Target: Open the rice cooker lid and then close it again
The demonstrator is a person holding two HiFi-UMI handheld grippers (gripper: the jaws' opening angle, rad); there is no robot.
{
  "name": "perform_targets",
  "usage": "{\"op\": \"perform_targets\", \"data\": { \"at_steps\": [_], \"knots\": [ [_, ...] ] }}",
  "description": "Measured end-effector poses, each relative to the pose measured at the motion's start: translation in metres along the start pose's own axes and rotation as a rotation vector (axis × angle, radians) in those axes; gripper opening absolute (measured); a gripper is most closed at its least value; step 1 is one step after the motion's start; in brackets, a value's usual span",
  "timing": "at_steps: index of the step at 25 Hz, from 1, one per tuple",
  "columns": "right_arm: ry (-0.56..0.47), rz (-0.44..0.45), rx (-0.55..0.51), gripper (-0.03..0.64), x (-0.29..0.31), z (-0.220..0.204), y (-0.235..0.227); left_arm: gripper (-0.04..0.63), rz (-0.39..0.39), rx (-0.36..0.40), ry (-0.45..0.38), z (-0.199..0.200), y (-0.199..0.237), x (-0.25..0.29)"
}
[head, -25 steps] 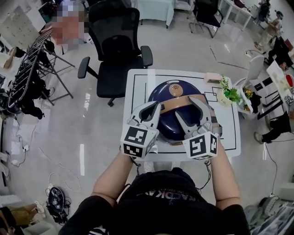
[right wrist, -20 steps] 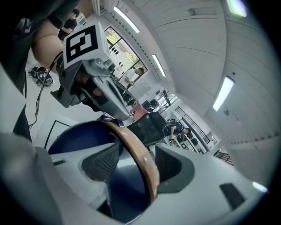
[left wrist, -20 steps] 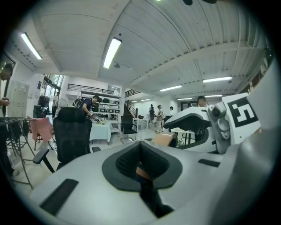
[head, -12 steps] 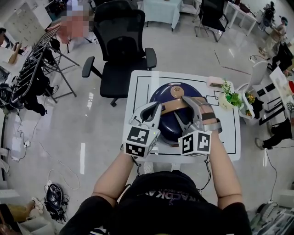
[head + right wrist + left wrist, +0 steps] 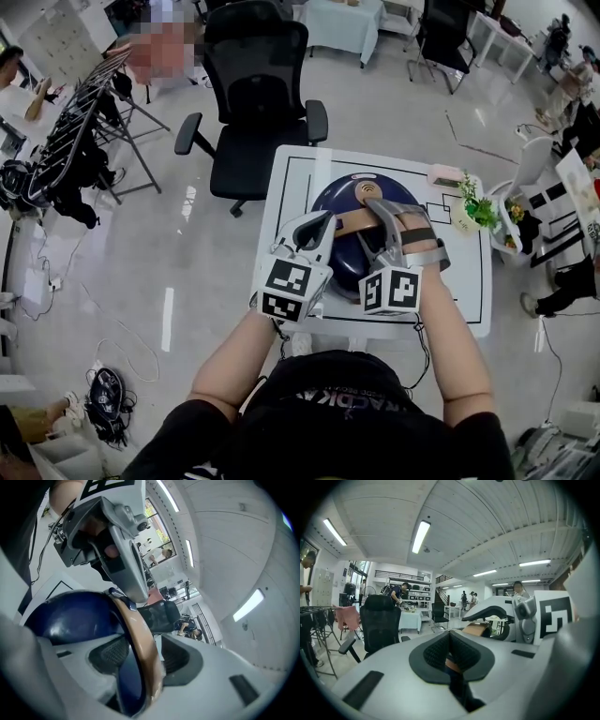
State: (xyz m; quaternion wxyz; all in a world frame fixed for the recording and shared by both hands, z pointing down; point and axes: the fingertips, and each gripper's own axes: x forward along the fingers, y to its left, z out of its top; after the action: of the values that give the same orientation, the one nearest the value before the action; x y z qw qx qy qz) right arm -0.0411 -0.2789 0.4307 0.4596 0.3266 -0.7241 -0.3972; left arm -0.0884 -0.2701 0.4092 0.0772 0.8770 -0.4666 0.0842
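A dark blue rice cooker (image 5: 339, 251) with a tan carry handle (image 5: 352, 221) stands on the small white table (image 5: 469, 281), lid down. My left gripper (image 5: 317, 225) is shut with nothing in it, its tips at the cooker's left side; its pads meet (image 5: 450, 644) in the left gripper view. My right gripper (image 5: 398, 217) is rolled on edge over the handle. In the right gripper view the handle (image 5: 140, 639) passes between the jaws (image 5: 143, 656), which have just been closing. A gap still shows at one pad. The blue lid (image 5: 70, 616) lies behind.
A black office chair (image 5: 258, 103) stands behind the table. A small potted plant (image 5: 478, 211) and a pink object (image 5: 443, 175) sit at the table's far right corner. A clothes rack (image 5: 70, 141) stands to the left, with cables on the floor.
My right gripper has rolled onto its edge, sunk a little and come over the tan handle so that its jaws straddle it. The left gripper has stayed put.
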Motion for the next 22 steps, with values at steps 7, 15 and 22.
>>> {"op": "perform_targets", "data": {
  "at_steps": [7,15,22],
  "knots": [
    [0.019,-0.016,-0.056,0.181,0.001,-0.0004,0.005,0.002,0.008,-0.011,-0.002,-0.0022,-0.0022,0.0002],
    [0.025,-0.012,-0.022,0.181,0.0031,0.0008,0.0037,0.002,0.022,-0.02,0.001,-0.0016,0.0007,0.0006],
    [0.008,0.003,0.029,0.183,0.0036,0.0012,0.0011,0.003,0.029,-0.021,0.012,0.0024,-0.0002,0.0002]
  ]
}}
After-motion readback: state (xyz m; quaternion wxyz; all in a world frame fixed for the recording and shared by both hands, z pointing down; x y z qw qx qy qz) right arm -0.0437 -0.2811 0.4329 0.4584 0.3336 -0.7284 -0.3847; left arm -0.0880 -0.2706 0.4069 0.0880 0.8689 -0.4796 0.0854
